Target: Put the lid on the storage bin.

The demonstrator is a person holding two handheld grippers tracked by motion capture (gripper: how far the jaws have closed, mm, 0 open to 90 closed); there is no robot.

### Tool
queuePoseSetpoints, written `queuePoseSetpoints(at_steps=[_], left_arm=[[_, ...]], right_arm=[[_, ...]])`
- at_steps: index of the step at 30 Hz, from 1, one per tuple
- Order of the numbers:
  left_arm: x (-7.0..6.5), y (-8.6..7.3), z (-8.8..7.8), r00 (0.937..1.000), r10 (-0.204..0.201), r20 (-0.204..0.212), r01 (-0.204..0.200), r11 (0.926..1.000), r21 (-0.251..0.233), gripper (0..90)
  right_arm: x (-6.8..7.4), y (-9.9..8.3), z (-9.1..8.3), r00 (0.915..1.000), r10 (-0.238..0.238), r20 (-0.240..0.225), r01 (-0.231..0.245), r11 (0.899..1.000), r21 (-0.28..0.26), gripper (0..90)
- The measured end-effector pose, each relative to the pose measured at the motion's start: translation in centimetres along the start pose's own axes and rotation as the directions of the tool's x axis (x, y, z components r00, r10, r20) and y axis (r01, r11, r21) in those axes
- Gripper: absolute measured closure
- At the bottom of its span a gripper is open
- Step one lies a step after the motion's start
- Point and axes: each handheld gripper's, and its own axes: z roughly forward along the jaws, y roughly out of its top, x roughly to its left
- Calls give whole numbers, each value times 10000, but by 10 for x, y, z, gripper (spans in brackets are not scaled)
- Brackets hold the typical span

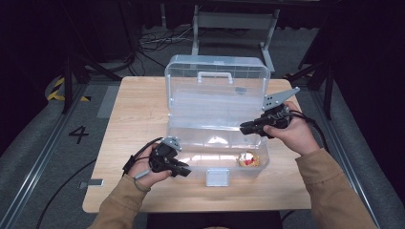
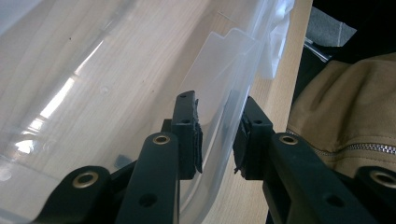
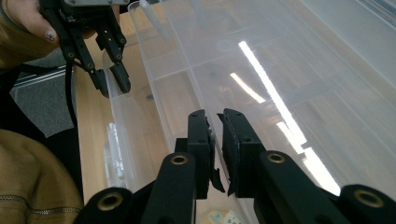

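We see a clear plastic box (image 1: 217, 119) mid-table (image 1: 133, 119), lid upright with a white handle (image 1: 215, 76). Our left gripper (image 1: 184, 170) straddles its front wall, jaws apart; our right gripper (image 1: 244, 128) has jaws closed on the inner tray's rim (image 3: 205, 112).

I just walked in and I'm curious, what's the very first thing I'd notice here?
A big clear plastic toolbox sits open in the middle of the wooden table, lid standing up with a white handle. The left gripper straddles the box's front wall at its left corner, while the right gripper pinches the edge of the clear inner tray. A small red and yellow thing lies in the box's right front corner.
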Motion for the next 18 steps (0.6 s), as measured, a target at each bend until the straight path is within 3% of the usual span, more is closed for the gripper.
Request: queuePoseSetpoints(at_steps=[18], left_arm=[[0, 0, 0, 10000, 59, -2, -59, 10000, -4, 731]], right_arm=[[8, -5, 1, 9998, -135, -151, 138, 9997, 201, 822]])
